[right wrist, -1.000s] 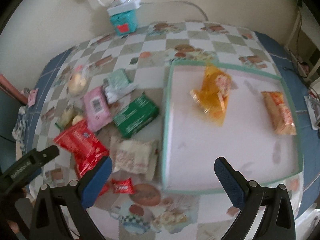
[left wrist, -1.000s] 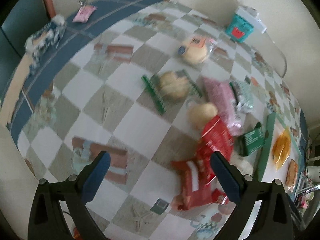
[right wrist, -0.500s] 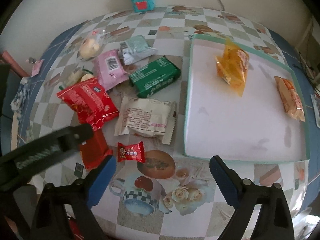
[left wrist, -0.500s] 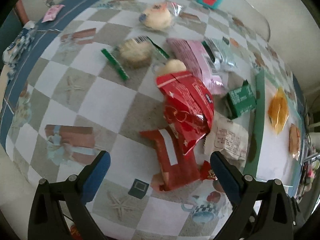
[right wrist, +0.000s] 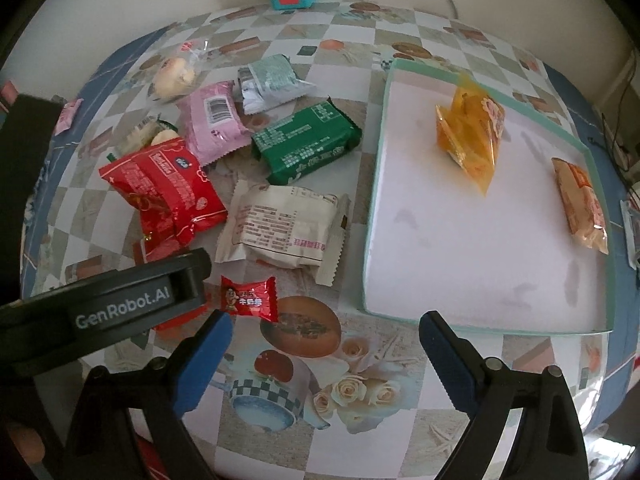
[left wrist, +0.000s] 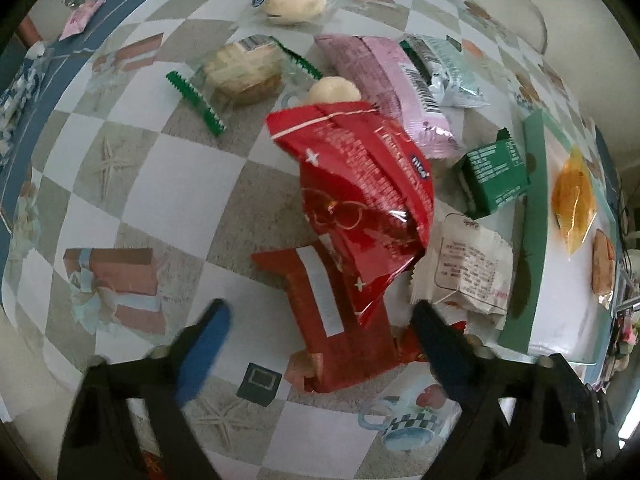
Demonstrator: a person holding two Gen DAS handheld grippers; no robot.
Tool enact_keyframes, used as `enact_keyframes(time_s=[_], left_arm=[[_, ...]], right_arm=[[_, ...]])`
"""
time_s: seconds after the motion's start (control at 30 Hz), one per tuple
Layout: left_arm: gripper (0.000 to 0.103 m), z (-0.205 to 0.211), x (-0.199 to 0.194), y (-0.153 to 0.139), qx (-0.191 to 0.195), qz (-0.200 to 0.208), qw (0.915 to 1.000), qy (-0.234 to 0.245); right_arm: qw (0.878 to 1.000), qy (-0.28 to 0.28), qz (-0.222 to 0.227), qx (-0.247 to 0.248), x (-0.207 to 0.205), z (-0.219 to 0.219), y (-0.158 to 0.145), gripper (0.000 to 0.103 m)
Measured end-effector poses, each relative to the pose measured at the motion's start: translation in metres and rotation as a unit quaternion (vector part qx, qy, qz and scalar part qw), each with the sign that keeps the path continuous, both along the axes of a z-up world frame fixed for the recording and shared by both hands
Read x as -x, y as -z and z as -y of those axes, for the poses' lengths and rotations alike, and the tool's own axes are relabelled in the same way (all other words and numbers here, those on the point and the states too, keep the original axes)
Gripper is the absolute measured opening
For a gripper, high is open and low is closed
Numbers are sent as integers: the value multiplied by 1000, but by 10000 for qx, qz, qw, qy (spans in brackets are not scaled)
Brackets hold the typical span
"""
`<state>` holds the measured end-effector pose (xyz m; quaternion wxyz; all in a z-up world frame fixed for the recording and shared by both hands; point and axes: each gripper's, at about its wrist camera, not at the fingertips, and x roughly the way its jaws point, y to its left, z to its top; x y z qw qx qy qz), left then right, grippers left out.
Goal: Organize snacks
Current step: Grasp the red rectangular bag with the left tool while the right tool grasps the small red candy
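Now the left gripper [left wrist: 316, 328], jaws spread, has dropped close over the flat dark-red foil packet [left wrist: 332, 320] at lower centre, likely next for the white mint-rimmed tray [right wrist: 480, 216] at right, while the right gripper [right wrist: 324, 340] hovers spread.

Home: patterned tablecloth [right wrist: 304, 364], snacks [right wrist: 308, 144]
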<state>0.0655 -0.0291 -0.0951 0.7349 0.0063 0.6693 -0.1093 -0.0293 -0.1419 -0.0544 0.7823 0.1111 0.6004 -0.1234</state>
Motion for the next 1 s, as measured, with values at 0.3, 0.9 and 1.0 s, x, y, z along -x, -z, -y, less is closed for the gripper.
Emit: enact_keyframes(time_s=[0.3, 0.9, 1.0], left_arm=[[50, -21, -1, -2, 57, 73, 9999, -48], [50, -82, -8, -4, 218, 47, 9989, -403], [50, -89, -7, -4, 211, 49, 9990, -386]], right_arm=[[9998, -156, 51, -73, -3, -9, -1, 94], [9982, -478, -24, -363, -20, -37, 14, 76], [9977, -554, -92, -392, -24, -42, 19, 67]])
